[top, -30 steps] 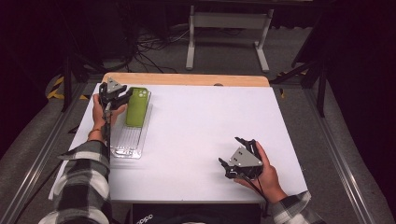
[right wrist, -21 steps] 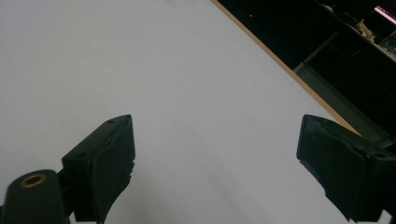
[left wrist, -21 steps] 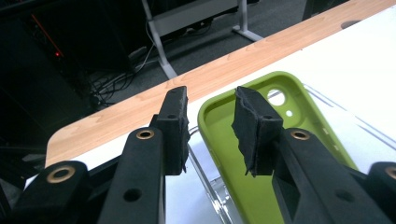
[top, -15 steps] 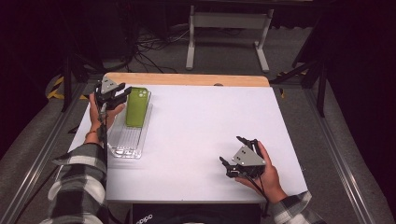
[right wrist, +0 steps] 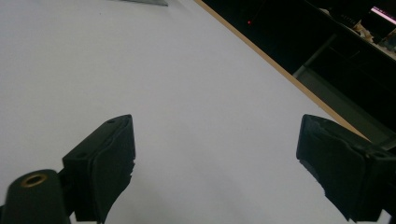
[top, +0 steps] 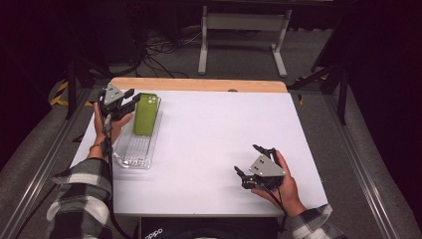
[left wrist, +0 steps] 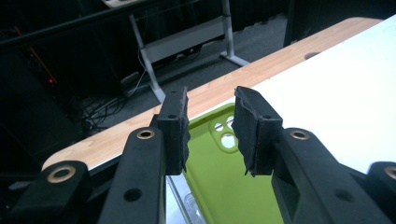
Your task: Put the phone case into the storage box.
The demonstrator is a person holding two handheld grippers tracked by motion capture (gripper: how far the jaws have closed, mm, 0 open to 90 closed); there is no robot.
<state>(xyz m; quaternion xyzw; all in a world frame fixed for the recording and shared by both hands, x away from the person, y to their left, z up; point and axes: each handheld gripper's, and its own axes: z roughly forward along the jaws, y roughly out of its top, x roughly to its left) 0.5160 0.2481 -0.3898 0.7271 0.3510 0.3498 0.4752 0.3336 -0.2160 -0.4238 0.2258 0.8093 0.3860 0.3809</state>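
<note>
A green phone case (top: 146,114) lies back up on the far end of a clear plastic tray (top: 134,152) at the table's left side, its camera cutout toward the far edge. My left gripper (top: 130,99) hovers just left of the case's far end, jaws a little apart. In the left gripper view the pads (left wrist: 175,126) stand apart with nothing between them, and the case (left wrist: 219,182) lies below and beyond my left gripper (left wrist: 210,100). My right gripper (top: 247,159) rests at the front right, open wide over bare white table, as the right gripper view (right wrist: 215,123) also shows.
The white table top (top: 214,124) has a wooden strip (top: 199,84) along its far edge. Beyond it stand a grey metal frame (top: 239,25) and loose cables on the dark floor. Rails run along both sides of the table.
My left gripper has drifted a little left and upward beside the green case. The case and tray have stayed put, and the right gripper has not moved.
</note>
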